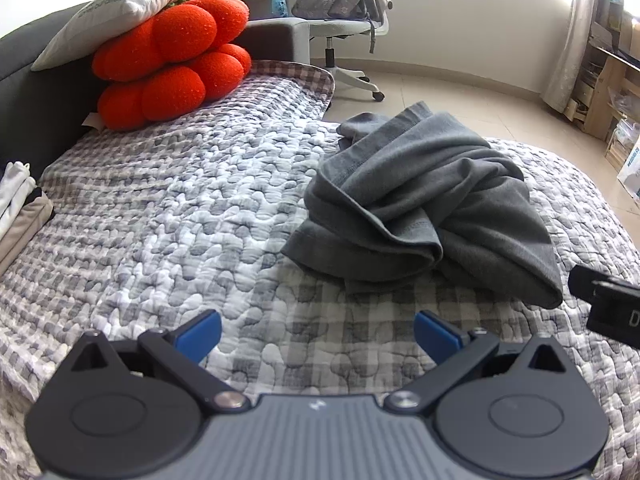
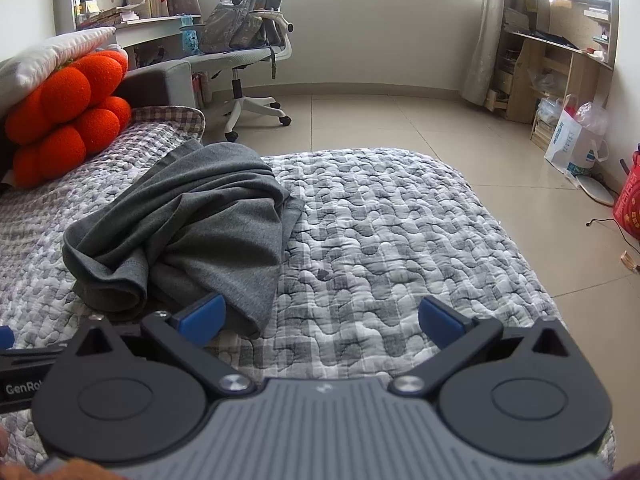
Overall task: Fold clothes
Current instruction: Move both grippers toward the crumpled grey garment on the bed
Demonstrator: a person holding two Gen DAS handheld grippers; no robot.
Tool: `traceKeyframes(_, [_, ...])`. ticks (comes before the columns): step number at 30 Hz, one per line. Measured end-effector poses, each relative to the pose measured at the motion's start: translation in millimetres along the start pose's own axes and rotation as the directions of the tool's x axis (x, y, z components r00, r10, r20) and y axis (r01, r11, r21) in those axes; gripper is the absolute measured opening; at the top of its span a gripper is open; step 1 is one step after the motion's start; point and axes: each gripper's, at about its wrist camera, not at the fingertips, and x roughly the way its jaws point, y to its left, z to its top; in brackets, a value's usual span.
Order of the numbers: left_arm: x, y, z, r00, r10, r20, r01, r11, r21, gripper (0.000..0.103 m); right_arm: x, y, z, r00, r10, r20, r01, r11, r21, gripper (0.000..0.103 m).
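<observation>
A crumpled grey garment [image 1: 424,204] lies in a heap on the grey-and-white quilted bed cover [image 1: 180,208]. My left gripper [image 1: 318,336] is open and empty, just short of the heap's near edge. In the right wrist view the same garment [image 2: 192,224] lies ahead to the left on the quilt [image 2: 400,220]. My right gripper [image 2: 322,322] is open and empty, its left fingertip [image 2: 204,318] close to the garment's near corner. Part of the right gripper's body shows at the right edge of the left wrist view [image 1: 608,300].
An orange plush cushion [image 1: 172,64] and a white pillow [image 1: 120,4] lean on the dark headboard at the left. Folded light clothes [image 1: 16,204] lie at the bed's left edge. An office chair with a backpack [image 2: 248,40] stands on the tiled floor beyond. Shelves and bags [image 2: 572,136] line the right wall.
</observation>
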Motion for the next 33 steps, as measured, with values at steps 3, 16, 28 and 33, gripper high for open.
traceKeyframes(3, [0, 1, -1, 1.0, 0.002, 0.003, -0.002, 1.0, -0.007, 0.103, 2, 1, 0, 1.0, 0.004, -0.012, -0.004, 1.0, -0.003, 0.103])
traceKeyframes(16, [4, 6, 4, 1.0, 0.017, -0.009, -0.018, 0.999, -0.028, 0.103, 4, 17, 0, 1.0, 0.003, -0.022, -0.004, 1.0, -0.024, 0.103])
traceKeyframes(28, [5, 7, 7, 1.0, 0.027, -0.009, -0.028, 0.999, -0.044, 0.103, 4, 16, 2, 0.999, 0.016, -0.03, -0.017, 1.0, -0.015, 0.103])
traceKeyframes(33, [6, 7, 8, 1.0, 0.026, -0.01, -0.026, 0.999, -0.045, 0.103, 4, 16, 4, 0.999, 0.023, -0.032, -0.024, 1.0, -0.009, 0.103])
